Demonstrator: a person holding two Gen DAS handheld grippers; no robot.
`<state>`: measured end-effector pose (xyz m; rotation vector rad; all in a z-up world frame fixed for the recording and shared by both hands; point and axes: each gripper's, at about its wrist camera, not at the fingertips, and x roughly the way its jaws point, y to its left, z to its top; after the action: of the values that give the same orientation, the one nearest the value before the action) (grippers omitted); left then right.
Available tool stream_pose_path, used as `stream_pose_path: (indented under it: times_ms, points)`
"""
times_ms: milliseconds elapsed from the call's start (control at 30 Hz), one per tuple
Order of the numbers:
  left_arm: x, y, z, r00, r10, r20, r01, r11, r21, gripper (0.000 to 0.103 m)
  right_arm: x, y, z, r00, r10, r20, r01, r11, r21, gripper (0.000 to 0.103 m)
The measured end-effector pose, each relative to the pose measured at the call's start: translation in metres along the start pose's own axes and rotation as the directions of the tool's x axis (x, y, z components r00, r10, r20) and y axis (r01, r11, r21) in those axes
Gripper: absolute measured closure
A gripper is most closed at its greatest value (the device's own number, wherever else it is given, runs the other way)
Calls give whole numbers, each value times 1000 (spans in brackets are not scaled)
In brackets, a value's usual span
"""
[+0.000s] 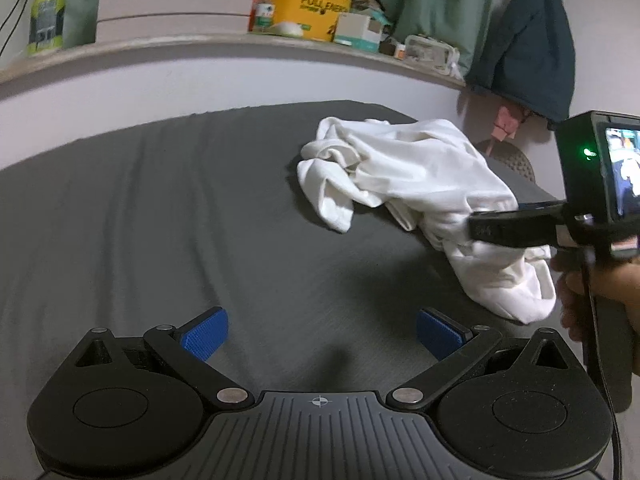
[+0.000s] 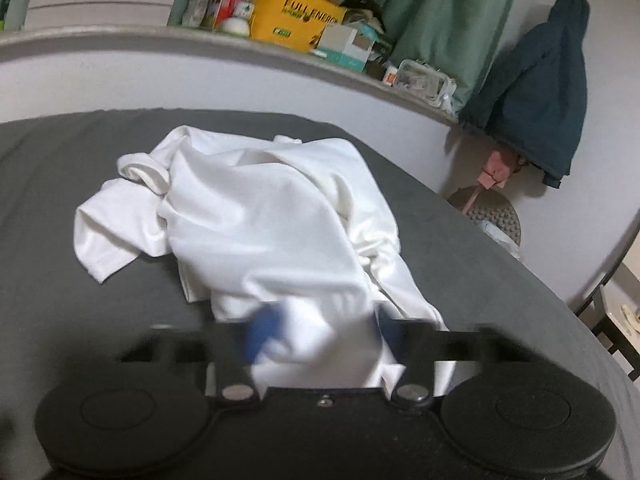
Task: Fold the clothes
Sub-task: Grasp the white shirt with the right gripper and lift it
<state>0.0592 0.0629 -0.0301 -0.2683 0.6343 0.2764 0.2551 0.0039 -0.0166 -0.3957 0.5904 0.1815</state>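
A crumpled white garment (image 1: 420, 168) lies on the dark grey bed sheet (image 1: 160, 220), toward its right side. My left gripper (image 1: 322, 336) hovers open over bare sheet, to the left of the garment and nearer than it, with nothing between its blue pads (image 1: 204, 338). From the right, my right gripper (image 1: 486, 229) reaches into the garment's near end, held by a hand (image 1: 600, 288). In the right wrist view the right gripper (image 2: 324, 334) is blurred. A bunch of the white garment (image 2: 260, 208) fills the gap between its blue pads (image 2: 264, 336) and touches both.
A ledge (image 1: 160, 46) behind the bed carries a yellow box (image 1: 312, 10), a can (image 1: 46, 20) and small packages. A dark jacket (image 1: 528, 44) hangs on the wall at right. A round stool (image 2: 494, 216) stands past the bed's right edge. Green curtains hang behind.
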Motion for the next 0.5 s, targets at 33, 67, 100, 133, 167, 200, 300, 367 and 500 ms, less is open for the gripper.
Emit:
stream_pose_path:
  times_ms: [33, 67, 100, 133, 167, 200, 300, 367, 500]
  points:
    - [1, 1, 0, 1000, 4, -1, -4, 1000, -9, 0, 0, -3, 4, 999, 32, -10, -32, 999, 37, 96]
    - [3, 2, 0, 1000, 5, -6, -5, 1000, -17, 0, -2, -7, 7, 998, 66, -13, -65, 995, 80, 96]
    - [5, 4, 0, 1000, 3, -16, -3, 999, -32, 0, -8, -15, 9, 995, 101, 10, -102, 985, 142, 97]
    - [6, 5, 0, 1000, 2, -22, -3, 999, -45, 0, -17, -24, 10, 992, 121, 44, -128, 970, 207, 97]
    - [7, 7, 0, 1000, 2, -26, -4, 998, -62, 0, -27, -34, 10, 987, 136, 82, -153, 950, 273, 97]
    - [7, 10, -1, 1000, 3, -29, -5, 997, -77, 0, -41, -46, 10, 982, 141, 129, -177, 924, 339, 97]
    - [10, 12, -1, 999, 5, -35, -9, 994, -106, 0, -86, -81, 3, 965, 100, 243, -206, 862, 463, 97]
    - [10, 11, -1, 1000, 1, -31, -4, 994, -105, 0, -121, -103, -5, 960, 8, 280, -155, 847, 508, 98]
    - [6, 5, -1, 1000, -23, -4, 22, 996, -86, 0, -208, -137, -27, 921, -197, 337, -42, 808, 588, 99]
